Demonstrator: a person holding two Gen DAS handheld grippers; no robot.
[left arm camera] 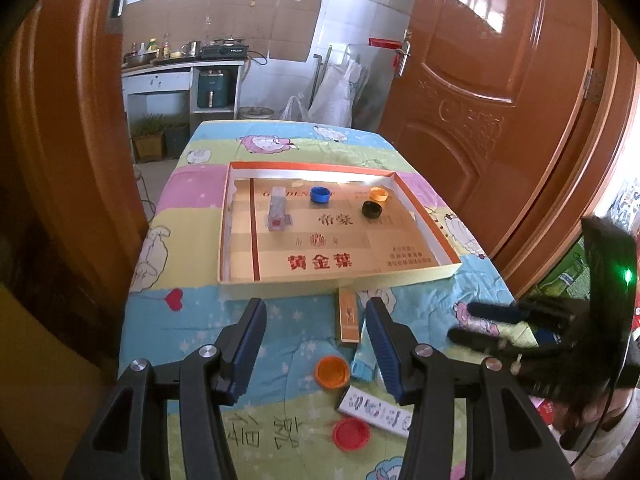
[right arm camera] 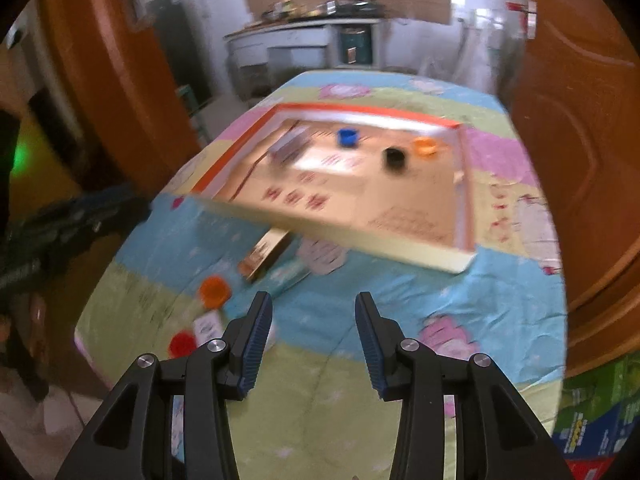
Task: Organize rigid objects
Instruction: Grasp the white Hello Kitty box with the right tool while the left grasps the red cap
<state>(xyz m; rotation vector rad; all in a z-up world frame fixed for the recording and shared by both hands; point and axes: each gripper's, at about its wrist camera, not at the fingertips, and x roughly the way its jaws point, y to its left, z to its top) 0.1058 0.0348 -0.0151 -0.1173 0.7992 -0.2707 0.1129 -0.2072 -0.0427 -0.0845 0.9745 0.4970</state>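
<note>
A shallow cardboard tray (left arm camera: 424, 270) (right arm camera: 452, 260) lies on the table. In it are a blue cap (left arm camera: 320, 195) (right arm camera: 347, 137), a black cap (left arm camera: 371, 209) (right arm camera: 394, 159), a small orange cap (left arm camera: 379, 194) (right arm camera: 425, 146) and a clear box (left arm camera: 277, 212) (right arm camera: 289, 145). In front of the tray lie an orange slim box (left arm camera: 349, 316) (right arm camera: 264, 254), an orange cap (left arm camera: 332, 372) (right arm camera: 215, 290), a red cap (left arm camera: 352, 433) (right arm camera: 182, 343), a white patterned box (left arm camera: 376, 410) and a light blue packet (left arm camera: 365, 360). My left gripper (left arm camera: 316, 344) is open and empty above these. My right gripper (right arm camera: 314, 340) (left arm camera: 476, 322) is open and empty at the table's right.
The table carries a cartoon-print cloth (left arm camera: 280, 320) (right arm camera: 420, 292). Brown wooden doors (left arm camera: 500, 80) stand on both sides. A kitchen counter (left arm camera: 180, 68) is behind. Green and blue cartons (right arm camera: 600, 412) sit on the floor at the right.
</note>
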